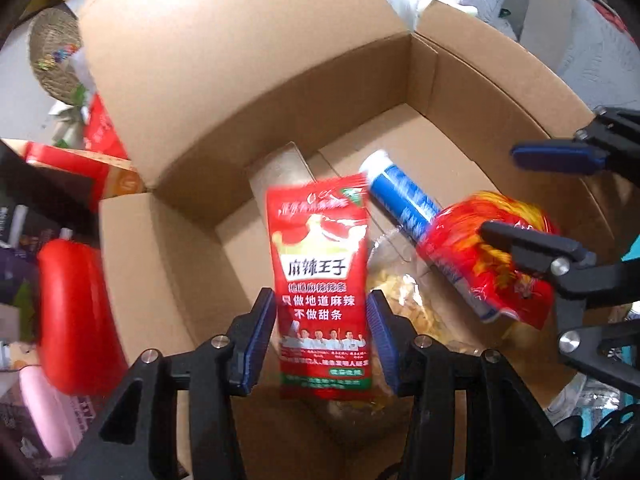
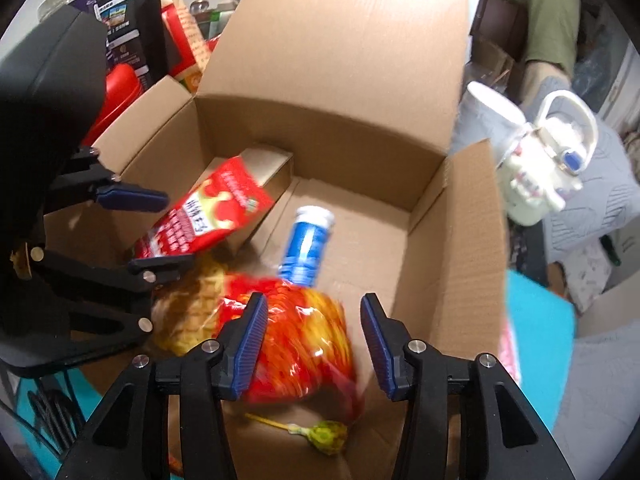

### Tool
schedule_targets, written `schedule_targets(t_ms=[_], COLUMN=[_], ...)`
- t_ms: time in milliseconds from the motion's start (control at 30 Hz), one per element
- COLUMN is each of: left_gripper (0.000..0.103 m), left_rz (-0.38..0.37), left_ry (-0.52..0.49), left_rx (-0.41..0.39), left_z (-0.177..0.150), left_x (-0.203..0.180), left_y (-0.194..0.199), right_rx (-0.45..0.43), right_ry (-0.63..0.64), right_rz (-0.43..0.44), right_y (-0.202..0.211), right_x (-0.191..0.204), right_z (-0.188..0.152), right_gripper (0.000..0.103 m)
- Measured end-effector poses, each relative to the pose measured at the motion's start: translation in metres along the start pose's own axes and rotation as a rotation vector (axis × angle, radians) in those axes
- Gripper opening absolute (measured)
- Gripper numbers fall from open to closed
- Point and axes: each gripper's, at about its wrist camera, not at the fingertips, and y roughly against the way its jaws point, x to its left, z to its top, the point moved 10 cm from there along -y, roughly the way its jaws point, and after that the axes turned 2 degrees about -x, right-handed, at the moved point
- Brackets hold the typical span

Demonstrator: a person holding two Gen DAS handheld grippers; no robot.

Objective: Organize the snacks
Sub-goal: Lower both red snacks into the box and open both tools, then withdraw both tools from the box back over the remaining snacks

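An open cardboard box (image 1: 480,92) lies under both grippers. My left gripper (image 1: 320,300) is shut on a red spicy-snack packet (image 1: 320,240), with both blue pads against its edges. The right gripper (image 2: 314,304) stands open above the box floor. A blurred red-and-yellow snack bag (image 2: 296,340) sits between its fingers, against the left pad and apart from the right one. In the box lie a blue tube with a white cap (image 2: 308,240), a clear bag of yellow crisps (image 1: 412,308), a small inner carton (image 2: 268,168) and a green-wrapped lollipop (image 2: 328,432).
Left of the box are a red container (image 1: 76,320), a woven basket (image 1: 56,56) and dark snack pouches (image 2: 124,20). To its right stand a white mug (image 2: 552,160), a teal surface (image 2: 540,340) and a person in a green top (image 2: 552,12). The box flaps stand upright.
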Motion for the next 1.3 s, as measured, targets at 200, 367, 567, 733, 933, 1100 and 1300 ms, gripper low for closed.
schedule_targets(t_ms=[200, 367, 567, 733, 933, 1100, 1300], left_gripper=[0.047, 0.057, 0.057, 0.057, 0.057, 0.057, 0.057], left_rz=[0.029, 0.05, 0.051, 0.055, 0.059, 0.049, 0.052], left_ry=[0.012, 0.035, 0.041, 0.041, 0.042, 0.042, 0.029], left_rx=[-0.077, -0.107, -0.126, -0.137, -0.169, -0.193, -0.226], left_z=[0.008, 0.008, 0.007, 0.002, -0.007, -0.018, -0.035], left_x=[0.006, 0.009, 0.006, 0.003, 0.0, -0.007, -0.02], left_y=[0.028, 0.048, 0.068, 0.089, 0.117, 0.14, 0.166], right_rx=[-0.006, -0.026, -0.051, -0.077, -0.112, -0.144, -0.169], right_ry=[-0.013, -0.039, -0.042, -0.034, -0.029, -0.027, -0.01], right_rz=[-0.005, -0.023, -0.035, -0.044, -0.051, -0.06, -0.072], right_y=[0.017, 0.034, 0.058, 0.079, 0.107, 0.132, 0.158], right_x=[-0.001, -0.009, -0.01, -0.006, 0.0, 0.005, 0.015], right_z=[-0.002, 0.002, 0.006, 0.006, 0.002, -0.005, -0.022], right_gripper=[0.055, 0.055, 0.055, 0.055, 0.056, 0.055, 0.055])
